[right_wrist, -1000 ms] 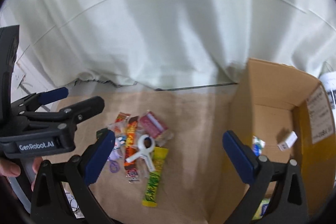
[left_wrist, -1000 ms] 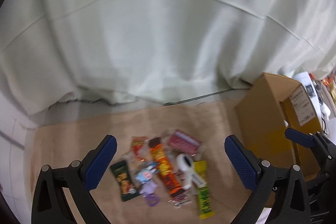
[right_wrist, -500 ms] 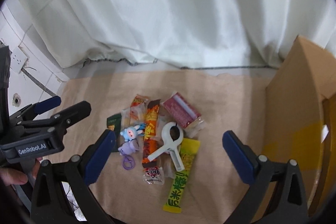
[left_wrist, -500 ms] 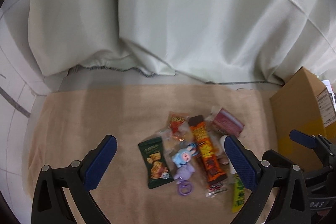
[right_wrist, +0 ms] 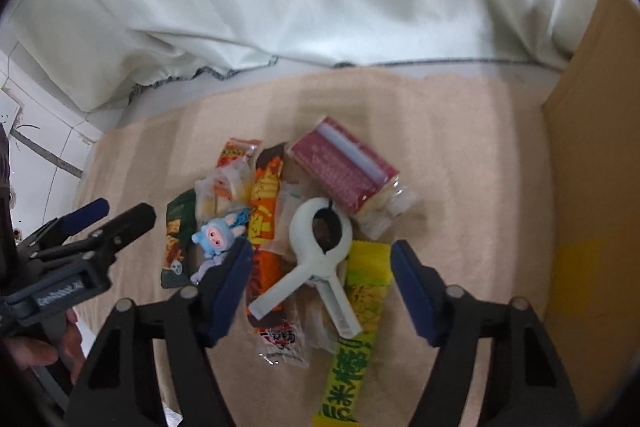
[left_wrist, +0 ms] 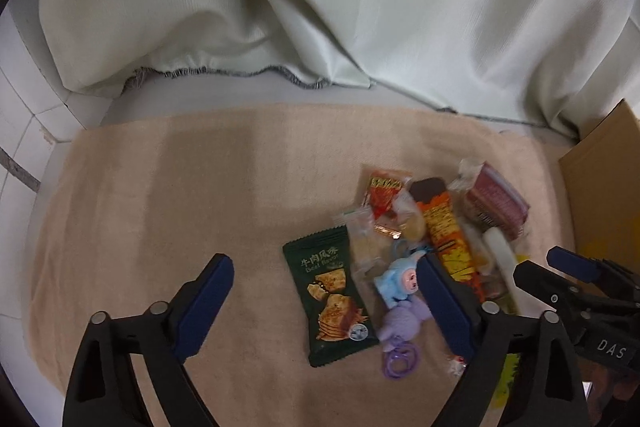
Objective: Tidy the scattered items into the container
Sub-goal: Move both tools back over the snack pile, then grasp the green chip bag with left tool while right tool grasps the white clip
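Snacks lie heaped on the tan cloth beside the cardboard box [right_wrist: 592,187]; the right tongs [right_wrist: 320,287], spread and empty, bracket the white plastic clip [right_wrist: 320,247] — rigid, light, slick, best pinched across its handles — while the left tongs [left_wrist: 320,303] hang spread over the green beef-snack packet [left_wrist: 330,291].

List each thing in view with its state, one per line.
left claw: open, empty, above the mat.
right claw: open, empty, over the white clip.
white clip: lying on the snack pile.
green snack packet: sealed, flat on the mat.
red pack: sealed, lying at the pile's far end.
blue plush keychain: lying on the pile.
cardboard box: standing at right, inside hidden.
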### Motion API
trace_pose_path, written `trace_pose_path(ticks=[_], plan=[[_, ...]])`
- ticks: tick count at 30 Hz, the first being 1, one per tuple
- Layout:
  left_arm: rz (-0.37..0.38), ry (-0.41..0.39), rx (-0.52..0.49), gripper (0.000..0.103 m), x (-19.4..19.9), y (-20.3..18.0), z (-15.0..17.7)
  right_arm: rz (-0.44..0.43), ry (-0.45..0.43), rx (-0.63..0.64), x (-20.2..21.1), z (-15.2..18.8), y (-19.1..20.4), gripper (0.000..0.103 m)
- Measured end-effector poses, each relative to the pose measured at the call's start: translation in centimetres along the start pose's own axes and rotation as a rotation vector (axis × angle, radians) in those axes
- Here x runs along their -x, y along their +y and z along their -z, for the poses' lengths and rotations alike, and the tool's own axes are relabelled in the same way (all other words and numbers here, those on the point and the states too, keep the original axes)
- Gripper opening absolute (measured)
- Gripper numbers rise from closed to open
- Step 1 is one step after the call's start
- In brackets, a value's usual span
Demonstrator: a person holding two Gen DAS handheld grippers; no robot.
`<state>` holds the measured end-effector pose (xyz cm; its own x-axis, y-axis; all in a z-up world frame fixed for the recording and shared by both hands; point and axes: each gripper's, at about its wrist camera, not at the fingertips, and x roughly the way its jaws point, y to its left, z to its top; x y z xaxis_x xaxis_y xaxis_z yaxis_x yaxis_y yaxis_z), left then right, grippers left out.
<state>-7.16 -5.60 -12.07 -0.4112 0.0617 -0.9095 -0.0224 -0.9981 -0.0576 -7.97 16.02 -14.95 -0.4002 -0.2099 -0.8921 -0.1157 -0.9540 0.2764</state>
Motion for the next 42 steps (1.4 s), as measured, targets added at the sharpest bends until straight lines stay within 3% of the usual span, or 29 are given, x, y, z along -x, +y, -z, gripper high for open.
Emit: trace_pose_path(ticks=[4,7,10,19,23,28,30,42], plan=[[-0.008,0.034,0.013,0.081,-2.1,0.4,0.5,0.014,0.026,0.005,-1.1,0.1,0.3,0.068],[0.000,0.060,0.026,0.079,-3.1,0.5,0.9,0.025,0.042,0.009,-1.7,0.2,0.5,0.057],[-0.013,0.068,0.022,0.079,-3.7,0.4,1.1,0.021,0.056,0.010,-2.1,0.4,0.5,0.053],[0.005,0.064,0.053,0.079,-3.9,0.9,1.9,0.003,0.094,-0.005,-3.2,0.9,0.3,0.052],[-0.032,0.097,0.052,0.079,-4.4,1.5,2.4,-0.008,0.091,-0.004,-3.0,1.1,0.2,0.048],[0.027,0.097,0.057,0.046,-4.4,1.9,3.4,-0.012,0.089,-0.003,-2.6,1.2,-0.1,0.040],[0.047,0.096,0.053,0.039,-4.4,1.5,3.4,-0.012,0.089,-0.002,-2.5,1.4,-0.2,0.039],[0.065,0.062,0.064,0.032,-2.4,1.5,2.6,-0.024,0.022,0.018,1.0,1.1,-0.4,0.035]])
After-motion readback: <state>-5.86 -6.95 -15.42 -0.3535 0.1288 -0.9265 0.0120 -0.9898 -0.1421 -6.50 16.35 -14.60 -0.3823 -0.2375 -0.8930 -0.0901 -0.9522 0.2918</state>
